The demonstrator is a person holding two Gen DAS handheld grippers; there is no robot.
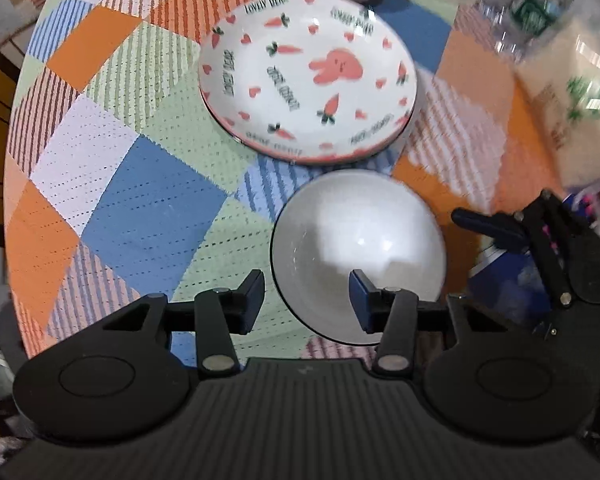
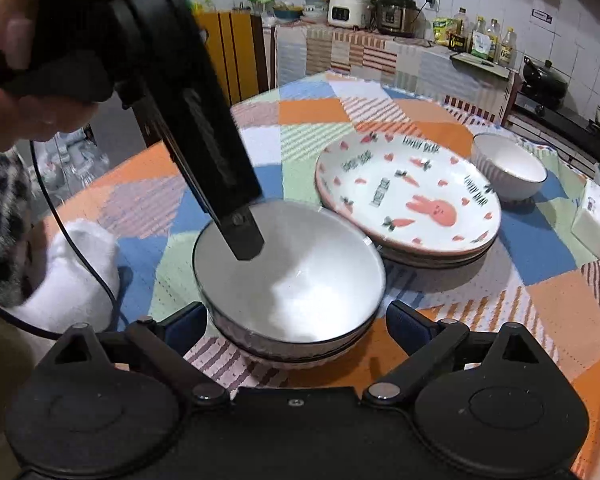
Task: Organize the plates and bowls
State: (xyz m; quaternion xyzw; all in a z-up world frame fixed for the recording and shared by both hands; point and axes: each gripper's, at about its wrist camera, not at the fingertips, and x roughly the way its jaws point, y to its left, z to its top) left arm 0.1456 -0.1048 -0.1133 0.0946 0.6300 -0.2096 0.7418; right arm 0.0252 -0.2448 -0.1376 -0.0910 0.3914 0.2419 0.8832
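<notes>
White bowl (image 2: 290, 276) sits just beside the carrot plates (image 2: 408, 200), seemingly atop another bowl. My left gripper (image 1: 306, 300) straddles its rim, jaws apart; my right gripper (image 2: 296, 320) brackets it, unclosed, probably steadying the stack.

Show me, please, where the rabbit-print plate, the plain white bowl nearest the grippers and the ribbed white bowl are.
rabbit-print plate (image 2: 410, 194): right wrist view, centre of its printed face.
plain white bowl (image 1: 360, 232): left wrist view, inner wall.
ribbed white bowl (image 2: 508, 166): right wrist view, inside bottom.

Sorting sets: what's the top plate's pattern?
White plate with pink rabbit, carrots, hearts, black lettering; clearest in right wrist view.
</notes>
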